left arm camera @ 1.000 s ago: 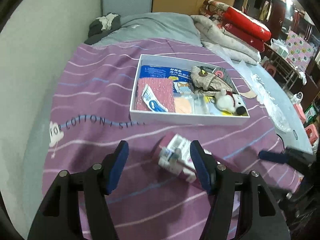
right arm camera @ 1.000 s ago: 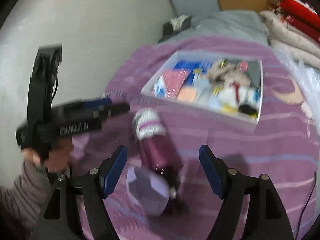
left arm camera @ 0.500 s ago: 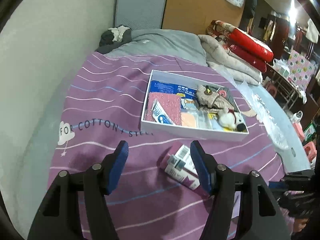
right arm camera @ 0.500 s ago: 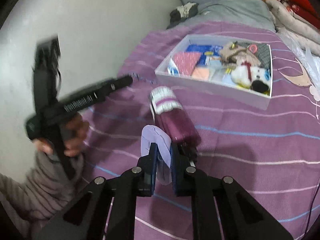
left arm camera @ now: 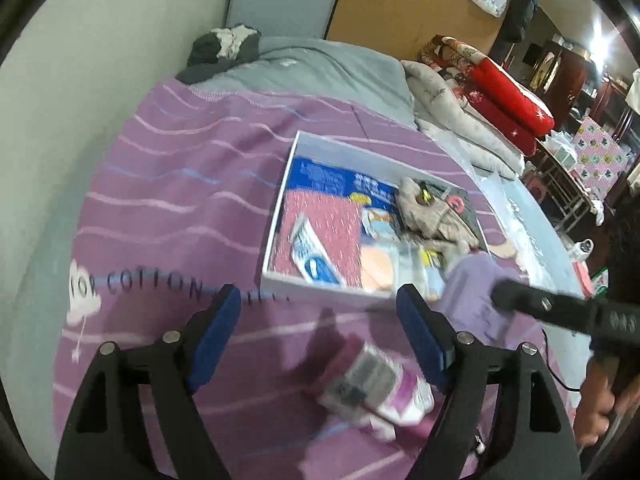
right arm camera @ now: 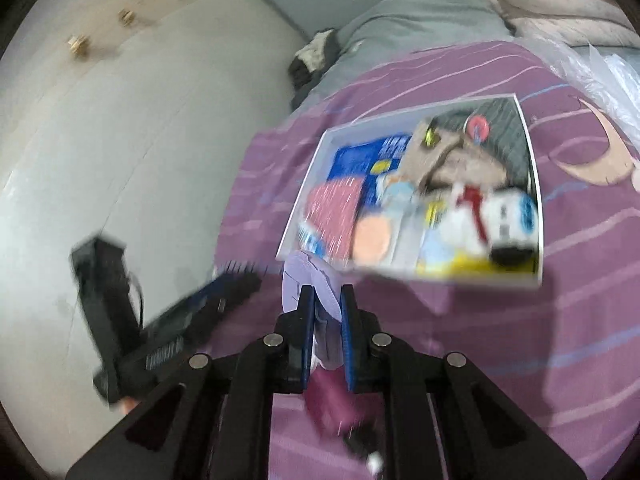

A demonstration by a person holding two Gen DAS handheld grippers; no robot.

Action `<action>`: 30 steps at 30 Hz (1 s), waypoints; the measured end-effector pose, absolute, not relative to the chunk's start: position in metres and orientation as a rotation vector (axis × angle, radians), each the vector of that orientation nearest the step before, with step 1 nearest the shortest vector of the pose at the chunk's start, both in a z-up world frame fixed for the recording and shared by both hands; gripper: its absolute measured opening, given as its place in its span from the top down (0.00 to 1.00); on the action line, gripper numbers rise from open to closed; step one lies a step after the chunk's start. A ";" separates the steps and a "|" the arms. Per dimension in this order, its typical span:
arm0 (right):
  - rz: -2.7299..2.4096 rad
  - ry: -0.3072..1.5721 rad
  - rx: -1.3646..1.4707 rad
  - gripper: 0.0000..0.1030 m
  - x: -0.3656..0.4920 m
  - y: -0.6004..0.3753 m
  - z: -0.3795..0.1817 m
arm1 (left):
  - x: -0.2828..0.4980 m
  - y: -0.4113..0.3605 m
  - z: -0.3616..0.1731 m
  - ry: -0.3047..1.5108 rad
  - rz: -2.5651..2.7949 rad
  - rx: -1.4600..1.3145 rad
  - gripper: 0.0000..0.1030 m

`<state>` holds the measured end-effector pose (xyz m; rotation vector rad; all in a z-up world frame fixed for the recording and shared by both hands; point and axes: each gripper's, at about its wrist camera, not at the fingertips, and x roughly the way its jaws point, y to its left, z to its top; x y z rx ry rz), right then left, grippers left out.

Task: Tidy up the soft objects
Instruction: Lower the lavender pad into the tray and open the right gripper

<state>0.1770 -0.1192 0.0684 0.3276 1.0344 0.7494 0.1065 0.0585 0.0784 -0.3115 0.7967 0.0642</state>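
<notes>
Left wrist view: the left gripper [left arm camera: 320,334] fills the lower foreground, its jaws standing wide and opening further, with only the purple striped bedspread [left arm camera: 168,208] between the blue pads [left arm camera: 216,336]. A small packet [left arm camera: 372,384], white with magenta ends and blurred, lies on the bedspread just below the right-hand finger, apart from the pads. Beyond the fingertips sits a white shallow box [left arm camera: 276,236], near the middle of the bedspread, holding a pink knitted cloth [left arm camera: 324,232], a blue printed pack [left arm camera: 336,180], a peach pad [left arm camera: 378,270] and a beige soft toy [left arm camera: 428,216]. At the box's near right corner a lilac soft item [left arm camera: 476,292] hangs from the dark tip of the right gripper [left arm camera: 508,298], which enters from the right edge with a hand [left arm camera: 596,412] below it. Folded quilts [left arm camera: 492,92] lie past the bedspread's far edge.

Right wrist view: the right gripper [right arm camera: 326,332] is closed tight on the lilac soft item [right arm camera: 316,284], which stands pinched between the two pads and rises above the fingertips, just short of the box's near left corner. The white shallow box [right arm camera: 534,184] lies ahead, a white plush toy with a red ribbon [right arm camera: 480,220] at its right end. A magenta item [right arm camera: 332,404], blurred, sits below the fingers. The left gripper [right arm camera: 236,284] shows dark and blurred at the left, against the pale wall [right arm camera: 120,140].
</notes>
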 end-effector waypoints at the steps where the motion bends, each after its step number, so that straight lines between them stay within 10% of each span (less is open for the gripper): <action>1: 0.735 1.036 0.325 0.89 0.189 -0.116 0.067 | 0.112 0.057 0.079 0.788 0.044 -0.299 0.22; 15: 0.679 1.170 0.092 0.86 0.255 -0.072 0.022 | 0.138 0.038 0.065 0.767 0.123 -0.118 0.22; 25: 0.565 0.975 0.037 0.31 0.212 -0.094 0.054 | 0.130 0.032 0.070 0.809 0.108 -0.106 0.22; 30: 0.570 0.811 0.054 0.22 0.168 -0.110 0.101 | 0.111 0.029 0.094 0.765 0.143 -0.119 0.22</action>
